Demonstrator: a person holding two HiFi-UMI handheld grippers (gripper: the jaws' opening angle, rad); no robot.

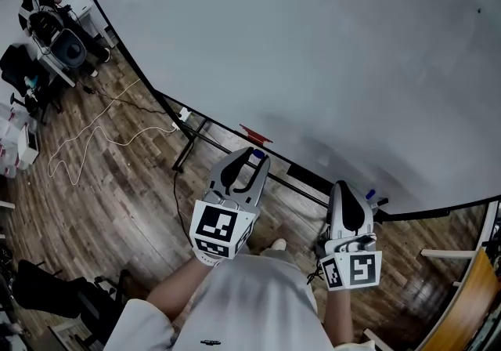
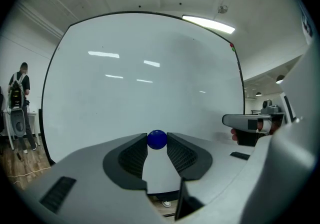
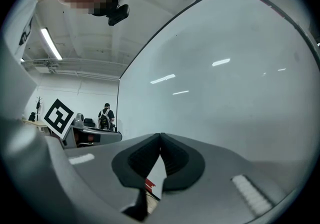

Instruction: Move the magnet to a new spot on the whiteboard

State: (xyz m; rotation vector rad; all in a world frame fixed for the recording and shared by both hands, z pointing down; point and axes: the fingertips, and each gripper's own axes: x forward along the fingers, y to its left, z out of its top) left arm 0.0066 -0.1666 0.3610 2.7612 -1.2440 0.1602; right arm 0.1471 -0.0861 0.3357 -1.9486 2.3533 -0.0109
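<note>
**Gripping the small blue ball magnet (image 2: 157,139) in the left gripper (image 2: 157,137), low in front of the large white whiteboard (image 2: 140,83)**

The magnet sits right at the left gripper's tips, with both ribbed black pads (image 2: 132,155) pressing its sides. In the head view it is near the whiteboard's bottom edge. Can't tell whether it touches the whiteboard's face or hangs just off it. The right gripper (image 1: 344,185) has its jaws closed together with nothing in them. It also points at the whiteboard's bottom edge, right of the left gripper and apart from it.

Hard to read:
- A small red flat thing (image 1: 256,135) lies on the ledge under the whiteboard, just past the magnet. Can't identify it.
- Blue-and-white bits (image 1: 374,197) by the right gripper's tip are too small to name.
- The whiteboard's top and right side are cut off in the head view.
- The person's torso covers the floor directly below the whiteboard.

Room to move:
- The whiteboard's face is wide open above and to both sides of the magnet, apart from one dark speck (image 1: 479,9) far upper right.
- A black frame edge runs along the whiteboard's left and bottom, with black stand legs (image 1: 188,142) beneath.
- The wood-plank floor (image 1: 117,185) left of the whiteboard carries a loose white cable (image 1: 94,136).
- A person (image 1: 35,1) and a grey chair (image 1: 70,48) are well past the whiteboard's left edge.
</note>
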